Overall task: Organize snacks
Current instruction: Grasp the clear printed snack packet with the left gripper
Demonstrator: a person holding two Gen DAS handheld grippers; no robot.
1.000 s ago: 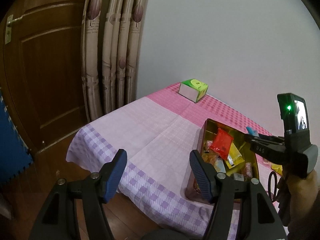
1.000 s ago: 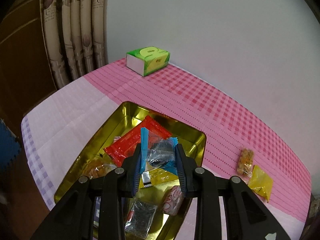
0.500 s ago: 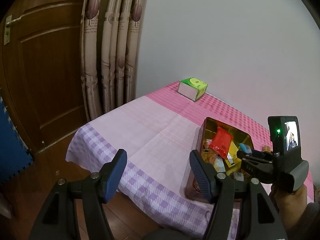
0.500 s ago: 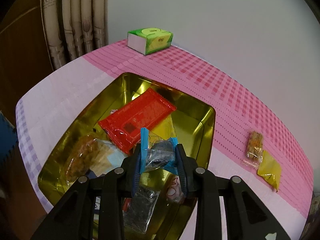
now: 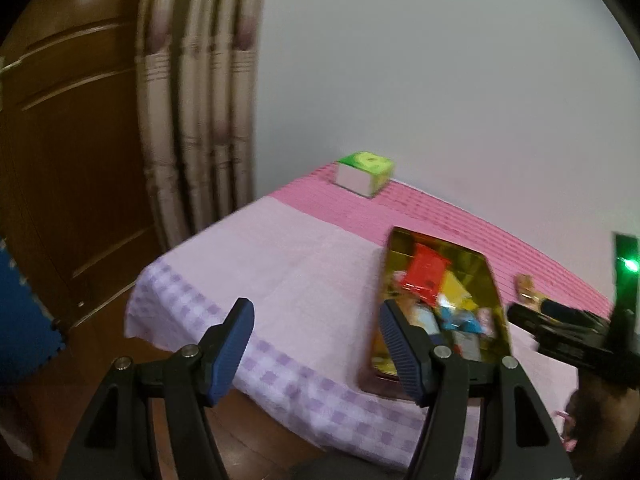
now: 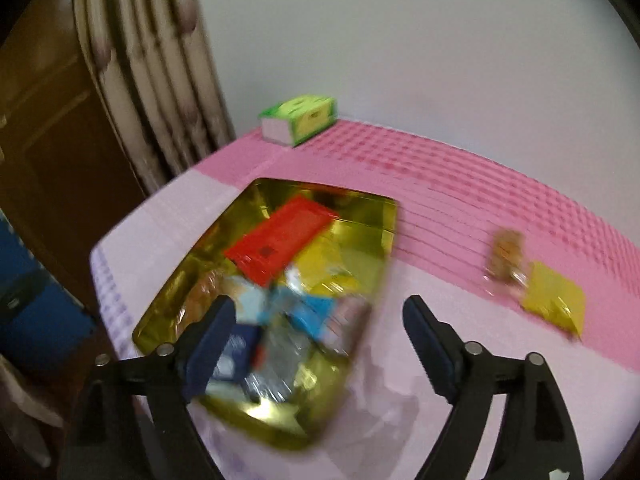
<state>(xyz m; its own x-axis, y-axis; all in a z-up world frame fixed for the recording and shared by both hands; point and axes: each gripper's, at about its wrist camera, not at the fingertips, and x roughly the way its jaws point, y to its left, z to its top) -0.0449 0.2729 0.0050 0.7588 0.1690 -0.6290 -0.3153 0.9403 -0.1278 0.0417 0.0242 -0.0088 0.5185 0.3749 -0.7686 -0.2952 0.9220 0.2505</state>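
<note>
A gold tin tray [image 6: 352, 200] [image 5: 498, 304] on the pink tablecloth holds several snack packets, among them a red packet [image 6: 280, 240] [image 5: 426, 276] and a blue-ended packet [image 6: 316, 314] [image 5: 456, 320]. My right gripper [image 6: 316, 320] is open and empty above the tray's near right corner; its body shows at the right of the left wrist view [image 5: 568, 328]. Two packets lie on the cloth right of the tray: a brown snack [image 6: 506, 258] [image 5: 526, 286] and a yellow packet [image 6: 554, 300]. My left gripper [image 5: 316, 336] is open and empty over the table's near left edge.
A green tissue box [image 6: 300, 122] [image 5: 364, 172] stands at the table's far corner by the wall. Curtains [image 5: 196, 100] and a wooden door [image 5: 72, 140] are to the left. A blue foam mat [image 5: 20, 320] lies on the floor.
My right gripper has opened and let go of the blue-ended packet, which now lies in the tray. It has pulled back and right. The views are blurred by motion.
</note>
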